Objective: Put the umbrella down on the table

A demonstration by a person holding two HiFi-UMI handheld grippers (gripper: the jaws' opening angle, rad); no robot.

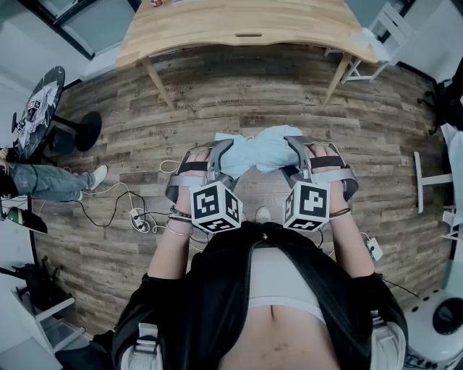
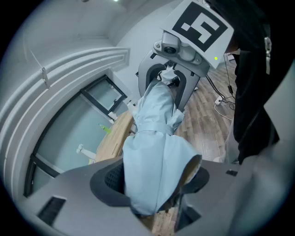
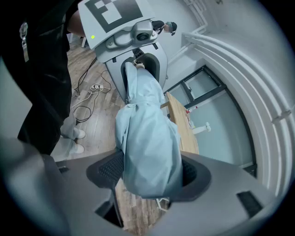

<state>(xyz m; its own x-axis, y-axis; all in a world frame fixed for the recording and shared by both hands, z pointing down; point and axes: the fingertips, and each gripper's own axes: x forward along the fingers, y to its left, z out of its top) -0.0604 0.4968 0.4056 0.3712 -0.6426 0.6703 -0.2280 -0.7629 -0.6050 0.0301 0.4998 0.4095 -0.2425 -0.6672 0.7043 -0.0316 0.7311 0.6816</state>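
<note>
Umbrella, folded, spans the gap between left gripper and right gripper, each with jaws spread wide yet clamped on one end (a two-point hold, probably to prevent sagging), above the floor and well short of the table.

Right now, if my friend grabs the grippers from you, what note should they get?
Left gripper: shut on one end of the umbrella.
Right gripper: shut on the other end.
Umbrella: folded, held in the air over the floor, short of the table.
Done: both grippers have hold of it.
Left: carry it to the table, lay it down, let go.
</note>
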